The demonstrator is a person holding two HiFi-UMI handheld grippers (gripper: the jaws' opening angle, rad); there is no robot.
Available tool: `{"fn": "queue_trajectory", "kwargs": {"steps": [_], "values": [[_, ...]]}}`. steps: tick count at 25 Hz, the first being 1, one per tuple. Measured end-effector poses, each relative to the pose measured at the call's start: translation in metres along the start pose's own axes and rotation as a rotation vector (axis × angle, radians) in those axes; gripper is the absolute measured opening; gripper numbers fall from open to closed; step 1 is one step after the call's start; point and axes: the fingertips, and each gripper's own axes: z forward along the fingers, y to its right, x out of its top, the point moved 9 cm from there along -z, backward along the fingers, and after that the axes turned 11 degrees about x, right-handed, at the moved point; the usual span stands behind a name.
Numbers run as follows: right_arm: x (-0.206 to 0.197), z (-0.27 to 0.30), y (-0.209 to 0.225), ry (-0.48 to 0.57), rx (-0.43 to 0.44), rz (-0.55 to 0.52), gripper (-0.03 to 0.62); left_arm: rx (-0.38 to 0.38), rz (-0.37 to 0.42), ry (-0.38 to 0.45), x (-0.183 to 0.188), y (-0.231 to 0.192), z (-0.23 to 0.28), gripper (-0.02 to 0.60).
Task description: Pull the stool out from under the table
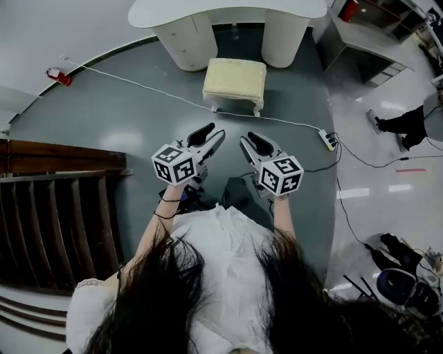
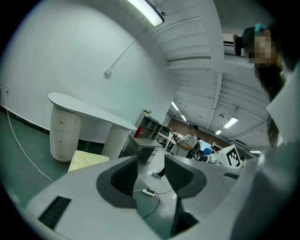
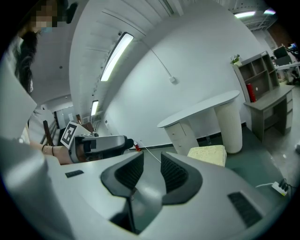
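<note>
Stool (image 1: 235,81) stands on the floor just in front of the table (image 1: 228,10), between its two pedestals' fronts. Your head view alone shows the whole cable (image 1: 138,84) running past the stool's near side to a power strip (image 1: 327,140). Only your left gripper view catches a person (image 2: 191,140) far off in the room. Your right gripper view takes in the left gripper (image 3: 101,145) from the side. You hold the left gripper (image 1: 213,135) and right gripper (image 1: 249,140) side by side before your chest, aimed toward the stool and well apart from it. Each one's jaws stand slightly apart, with nothing between them.
</note>
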Motion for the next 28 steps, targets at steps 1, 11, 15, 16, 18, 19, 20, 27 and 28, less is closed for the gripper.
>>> {"fn": "queue_trajectory", "kwargs": {"steps": [1,11,15,16,18,19,20,27,28], "values": [[-0.002,0.003,-0.003,-0.001,0.003,0.000,0.124,0.003,-0.004,-0.005,-0.002,-0.002,-0.004,0.189],[-0.017,0.019,-0.039,0.022,-0.041,-0.009,0.094,-0.020,0.006,-0.027,-0.015,-0.021,-0.042,0.189],[-0.025,0.025,-0.066,0.021,-0.047,-0.027,0.086,-0.033,0.011,-0.026,-0.020,-0.029,-0.066,0.189],[-0.026,0.028,-0.074,0.019,-0.047,-0.032,0.084,-0.036,0.013,-0.028,-0.021,-0.032,-0.072,0.189],[-0.031,0.036,-0.088,0.016,-0.040,-0.029,0.083,-0.043,0.015,-0.030,-0.021,-0.038,-0.085,0.189],[-0.034,0.041,-0.094,0.015,-0.035,-0.024,0.081,-0.048,0.015,-0.028,-0.021,-0.041,-0.090,0.189],[-0.037,0.044,-0.100,0.014,-0.029,-0.019,0.081,-0.051,0.015,-0.025,-0.021,-0.044,-0.096,0.189],[-0.040,0.058,-0.126,0.005,-0.016,-0.048,0.078,-0.066,0.017,0.003,-0.016,-0.059,-0.115,0.189],[-0.038,0.058,-0.128,0.003,-0.017,-0.053,0.078,-0.068,0.018,0.005,-0.015,-0.059,-0.116,0.189]]}}
